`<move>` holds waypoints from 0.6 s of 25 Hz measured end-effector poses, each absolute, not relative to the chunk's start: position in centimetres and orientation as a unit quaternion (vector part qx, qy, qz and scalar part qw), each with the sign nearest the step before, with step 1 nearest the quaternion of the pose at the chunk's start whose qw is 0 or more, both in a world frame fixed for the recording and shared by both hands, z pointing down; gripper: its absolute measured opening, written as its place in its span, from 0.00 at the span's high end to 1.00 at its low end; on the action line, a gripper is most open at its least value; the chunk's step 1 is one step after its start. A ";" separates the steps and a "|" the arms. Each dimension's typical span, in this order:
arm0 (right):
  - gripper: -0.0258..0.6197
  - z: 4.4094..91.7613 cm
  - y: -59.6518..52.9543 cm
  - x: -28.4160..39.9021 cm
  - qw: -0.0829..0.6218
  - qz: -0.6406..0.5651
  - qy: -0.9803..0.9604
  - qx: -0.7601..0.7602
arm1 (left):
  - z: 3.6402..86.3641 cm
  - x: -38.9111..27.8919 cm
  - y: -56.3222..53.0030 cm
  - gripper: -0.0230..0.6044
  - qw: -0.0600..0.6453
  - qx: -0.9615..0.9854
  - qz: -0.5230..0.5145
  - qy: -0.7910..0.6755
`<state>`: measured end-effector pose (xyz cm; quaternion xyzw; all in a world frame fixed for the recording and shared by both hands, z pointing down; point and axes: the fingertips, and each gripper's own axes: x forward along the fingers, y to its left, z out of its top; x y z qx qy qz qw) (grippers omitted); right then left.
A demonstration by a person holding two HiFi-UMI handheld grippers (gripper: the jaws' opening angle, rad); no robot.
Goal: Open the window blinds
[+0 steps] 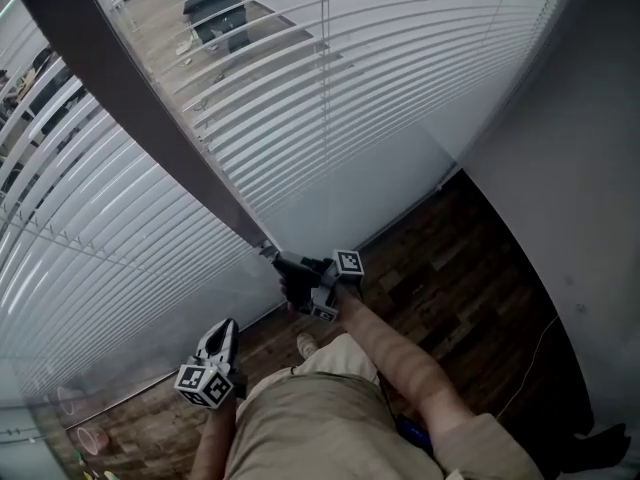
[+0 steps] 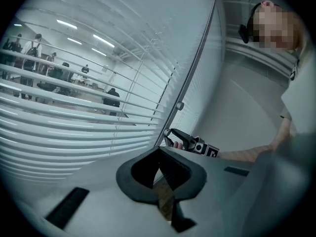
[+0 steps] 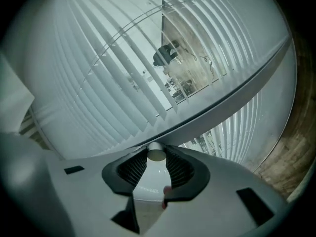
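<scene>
Blinds cover the glass ahead of and above both claws. The left claw hangs low, its jaws pressed together on nothing. To its right, the right claw pinches a white rod's end, just beside the dark window post.

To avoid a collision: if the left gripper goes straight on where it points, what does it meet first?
Probably the white horizontal-slat window blinds, beside the grey window-frame post; depth is unclear.

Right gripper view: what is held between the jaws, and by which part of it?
The right gripper holds the blinds' tilt wand by its lower end, with the jaws closed on the white end cap.
</scene>
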<state>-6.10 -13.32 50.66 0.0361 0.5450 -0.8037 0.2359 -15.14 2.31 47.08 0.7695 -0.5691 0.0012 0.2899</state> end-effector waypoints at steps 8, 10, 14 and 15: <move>0.59 46.7 -12.8 -5.9 0.117 -0.681 0.722 0.029 | 42.4 -16.7 0.4 0.94 0.274 0.764 -0.041 -0.583; 0.59 43.8 -13.2 -4.6 0.050 -0.595 0.802 0.004 | 40.5 -17.5 -0.2 0.94 0.254 0.760 -0.042 -0.596; 0.60 44.0 -14.2 1.3 -0.119 -0.449 0.885 -0.040 | 40.5 -17.5 -1.1 0.94 0.248 0.742 -0.049 -0.621; 0.60 44.3 -14.9 3.0 -0.159 -0.409 0.897 -0.053 | 40.6 -17.1 -1.5 0.94 0.244 0.740 -0.051 -0.625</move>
